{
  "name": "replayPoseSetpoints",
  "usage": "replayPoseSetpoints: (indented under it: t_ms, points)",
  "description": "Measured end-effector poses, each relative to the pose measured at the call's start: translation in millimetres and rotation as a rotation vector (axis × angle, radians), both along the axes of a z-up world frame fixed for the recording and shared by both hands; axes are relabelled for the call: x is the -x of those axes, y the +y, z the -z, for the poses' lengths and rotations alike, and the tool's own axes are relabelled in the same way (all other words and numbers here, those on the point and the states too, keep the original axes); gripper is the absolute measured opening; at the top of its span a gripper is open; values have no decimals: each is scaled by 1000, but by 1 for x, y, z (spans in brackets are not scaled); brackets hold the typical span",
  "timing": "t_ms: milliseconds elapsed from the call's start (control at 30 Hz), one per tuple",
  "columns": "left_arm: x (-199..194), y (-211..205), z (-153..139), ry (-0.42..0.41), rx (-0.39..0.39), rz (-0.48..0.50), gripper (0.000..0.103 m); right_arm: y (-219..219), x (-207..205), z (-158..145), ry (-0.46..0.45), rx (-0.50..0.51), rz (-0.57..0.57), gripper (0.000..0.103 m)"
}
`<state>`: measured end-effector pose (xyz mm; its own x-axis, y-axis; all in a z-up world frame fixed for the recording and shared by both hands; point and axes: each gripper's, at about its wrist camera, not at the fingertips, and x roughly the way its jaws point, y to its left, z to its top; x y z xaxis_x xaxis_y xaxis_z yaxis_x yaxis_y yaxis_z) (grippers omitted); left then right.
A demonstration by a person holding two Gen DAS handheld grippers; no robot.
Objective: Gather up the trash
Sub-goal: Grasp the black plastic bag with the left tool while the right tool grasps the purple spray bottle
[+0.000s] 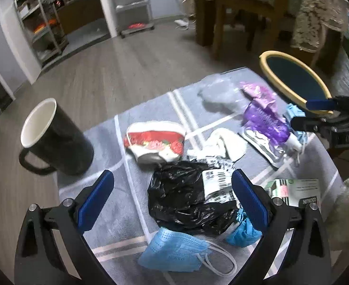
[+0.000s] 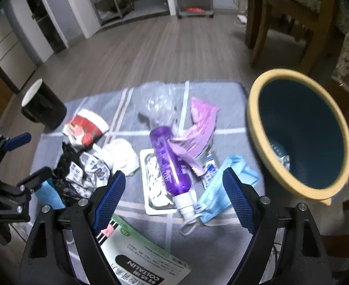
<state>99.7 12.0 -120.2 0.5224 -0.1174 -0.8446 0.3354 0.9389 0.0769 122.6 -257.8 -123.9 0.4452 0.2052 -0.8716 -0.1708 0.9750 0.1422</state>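
Observation:
Trash lies scattered on a grey mat (image 1: 117,216) on the floor. My left gripper (image 1: 173,175) stands open just above a crumpled black plastic bag (image 1: 181,197) with a white label; its pads do not touch the bag. A blue face mask (image 1: 174,251) and a blue crumpled piece (image 1: 243,231) lie nearer to me. My right gripper (image 2: 173,174) is open over a purple bottle (image 2: 172,163) with a white cap, which rests on a foil tray (image 2: 150,190). Another blue mask (image 2: 219,190) lies beside its right finger. The yellow-rimmed bin (image 2: 300,133) stands to the right.
A black mug (image 1: 55,137) stands at the mat's left edge. A crushed red and white cup (image 1: 155,142), white tissue (image 1: 222,144), a pink wrapper (image 2: 198,137), clear plastic (image 2: 160,102) and a green and white box (image 2: 146,256) lie around. Wooden chair legs (image 2: 257,35) rise behind the bin.

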Motion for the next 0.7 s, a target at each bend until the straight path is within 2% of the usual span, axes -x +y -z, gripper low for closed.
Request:
replayPoseSetpoints:
  t_ms: [133,233,300,467,700]
  points:
    - [-5,3,13,64,16,-32,95,2,-4,13,42,-10,2,84]
    - [-9,5,22,90,4,-55,86,1,-7,21,71,-3,15,84]
    - [-10,5,26,114,11,-60,85,0,-9,26,86,-7,21,82]
    - [-13,4,39,168,48,-46,83,3,-11,35,129,-19,1,64]
    - [-18,2,47,183,94,-49,83,10,-16,47,158,-11,-25,53]
